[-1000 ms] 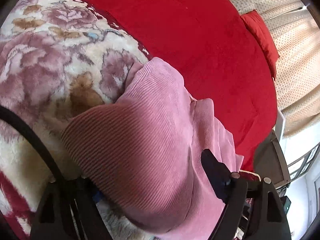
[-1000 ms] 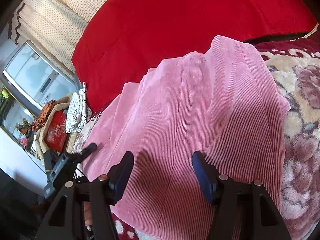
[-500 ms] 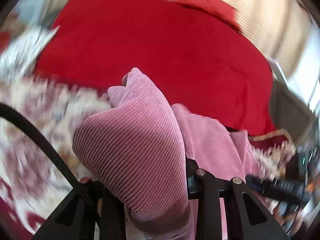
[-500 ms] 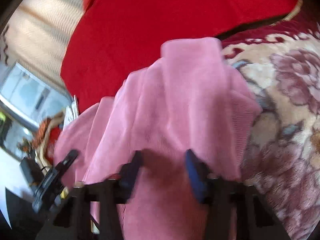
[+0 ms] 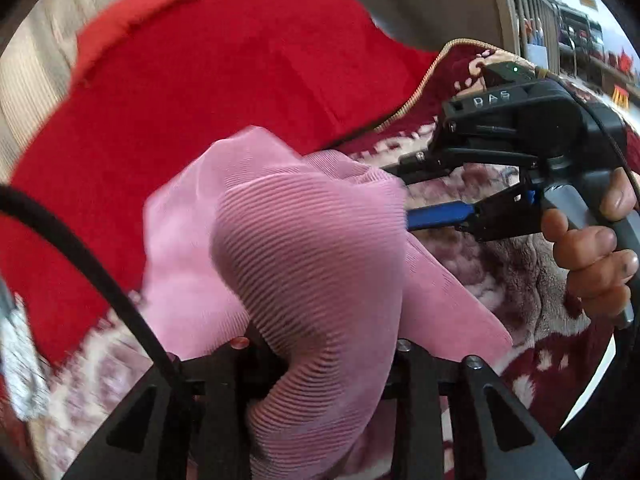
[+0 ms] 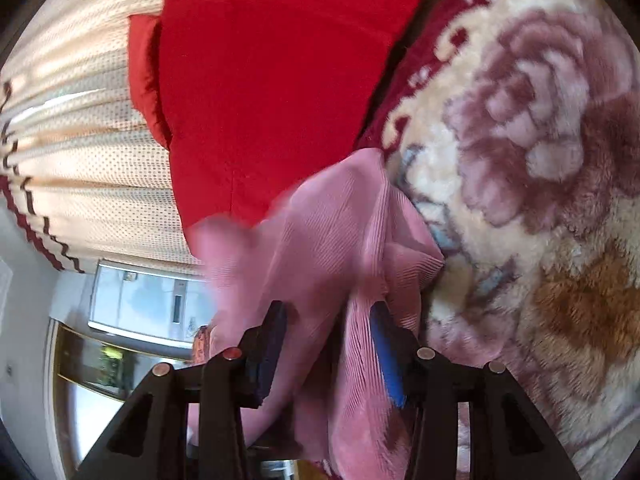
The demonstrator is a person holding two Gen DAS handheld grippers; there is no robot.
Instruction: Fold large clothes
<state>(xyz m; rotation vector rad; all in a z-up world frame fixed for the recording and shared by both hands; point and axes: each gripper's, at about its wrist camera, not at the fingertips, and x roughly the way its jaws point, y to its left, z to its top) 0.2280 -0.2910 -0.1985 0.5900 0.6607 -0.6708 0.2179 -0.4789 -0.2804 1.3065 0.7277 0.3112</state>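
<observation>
Both grippers, left gripper (image 5: 320, 364) and right gripper (image 6: 332, 340), seemingly clamp the pink garment (image 5: 304, 248), bunched over the floral blanket (image 6: 540, 168).

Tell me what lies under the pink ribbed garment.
Around the pink ribbed garment, the floral plush blanket and a red cover show. The garment hangs bunched from both tongs, left and right; what lies directly beneath it is covered.
</observation>
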